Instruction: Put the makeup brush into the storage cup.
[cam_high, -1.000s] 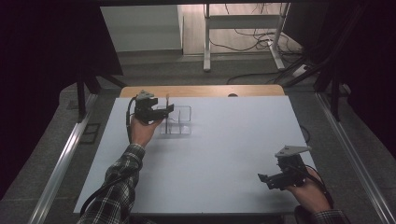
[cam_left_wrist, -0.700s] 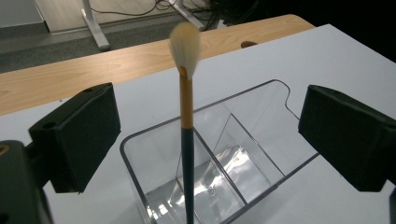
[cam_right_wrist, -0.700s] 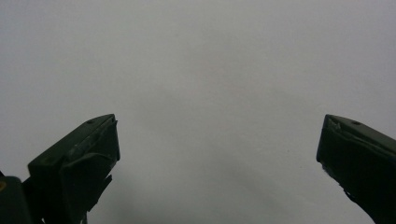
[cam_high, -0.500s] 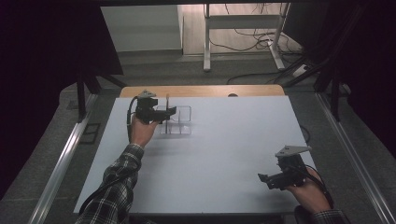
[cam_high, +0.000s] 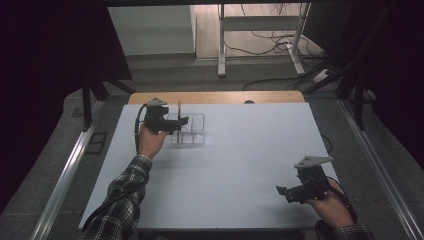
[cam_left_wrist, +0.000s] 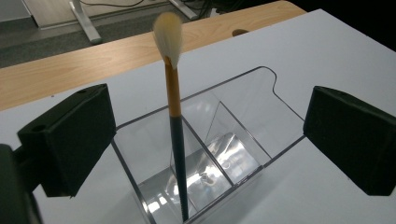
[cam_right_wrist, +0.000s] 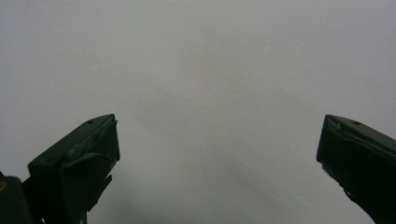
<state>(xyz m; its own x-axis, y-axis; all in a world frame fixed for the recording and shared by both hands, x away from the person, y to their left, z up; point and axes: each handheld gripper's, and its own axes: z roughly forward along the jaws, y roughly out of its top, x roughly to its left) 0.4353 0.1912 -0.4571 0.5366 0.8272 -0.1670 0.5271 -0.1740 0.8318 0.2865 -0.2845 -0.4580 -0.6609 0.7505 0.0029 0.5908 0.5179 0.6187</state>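
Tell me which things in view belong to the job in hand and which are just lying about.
In the job:
- brush, standing bristles up in the clear organizer, in its near-left compartment
- left tool, jaws just opened wide, either side of the brush and not touching it

Lying about:
- right tool, open over the bare white table
- metal stand and cables on the floor beyond

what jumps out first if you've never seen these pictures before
The makeup brush standing bristles-up in the clear plastic organizer, near the far left of the white table. The left gripper hangs right at it, jaws wide open on either side of the brush and not touching it. The right gripper rests open at the near right corner.
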